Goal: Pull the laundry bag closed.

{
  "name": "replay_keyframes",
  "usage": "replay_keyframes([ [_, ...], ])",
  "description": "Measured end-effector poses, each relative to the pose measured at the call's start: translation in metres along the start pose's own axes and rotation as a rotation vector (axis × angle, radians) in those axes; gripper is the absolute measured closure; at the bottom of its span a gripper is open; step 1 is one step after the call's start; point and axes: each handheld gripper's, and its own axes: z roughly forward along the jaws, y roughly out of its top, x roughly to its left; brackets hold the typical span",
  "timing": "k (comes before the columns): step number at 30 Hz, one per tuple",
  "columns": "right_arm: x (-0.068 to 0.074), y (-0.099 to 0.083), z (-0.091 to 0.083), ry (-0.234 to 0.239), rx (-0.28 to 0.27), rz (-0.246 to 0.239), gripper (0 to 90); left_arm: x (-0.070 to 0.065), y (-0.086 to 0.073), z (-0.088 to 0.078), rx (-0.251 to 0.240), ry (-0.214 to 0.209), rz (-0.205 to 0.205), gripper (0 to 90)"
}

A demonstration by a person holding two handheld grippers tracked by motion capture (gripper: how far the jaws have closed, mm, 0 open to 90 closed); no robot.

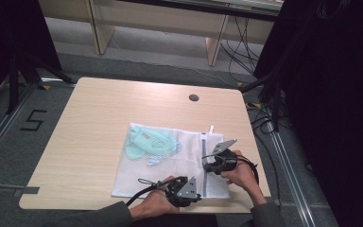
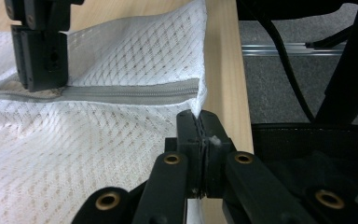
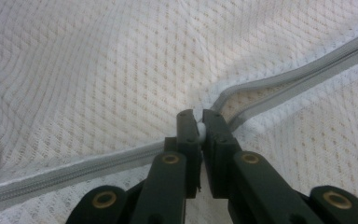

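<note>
Soft, even light falls from above on the desk [image 1: 94, 123], leaving only faint shadows beside the hands at its near edge. Both side margins of the high view sink into near black. The high view is slightly soft and grainy. In the gripper views the near jaws blur, while the mesh bag [image 3: 98, 70] stays fairly sharp, without glare.

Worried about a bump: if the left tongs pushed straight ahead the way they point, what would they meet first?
Probably the white mesh laundry bag itself: the left tongs already pinch its corner beside the grey zipper. The right tongs sit off-line, though depth is unclear.
</note>
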Motion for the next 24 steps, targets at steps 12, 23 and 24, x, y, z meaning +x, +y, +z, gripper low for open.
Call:
replay_keyframes([
  [12, -0.008, 0.004, 0.003, -0.014, -0.021, -0.006, 86.6, 0.001, 0.0, -0.001, -0.006, 0.009, -0.001, 88.4],
  [23, -0.015, 0.007, 0.006, -0.009, -0.017, 0.014, 86.5, -0.001, 0.0, -0.001, 0.002, 0.004, -0.015, 88.4],
  [24, -0.017, 0.007, 0.006, -0.009, -0.02, 0.009, 86.5, 0.0, 0.0, -0.001, 0.003, 0.004, -0.01, 88.4],
])
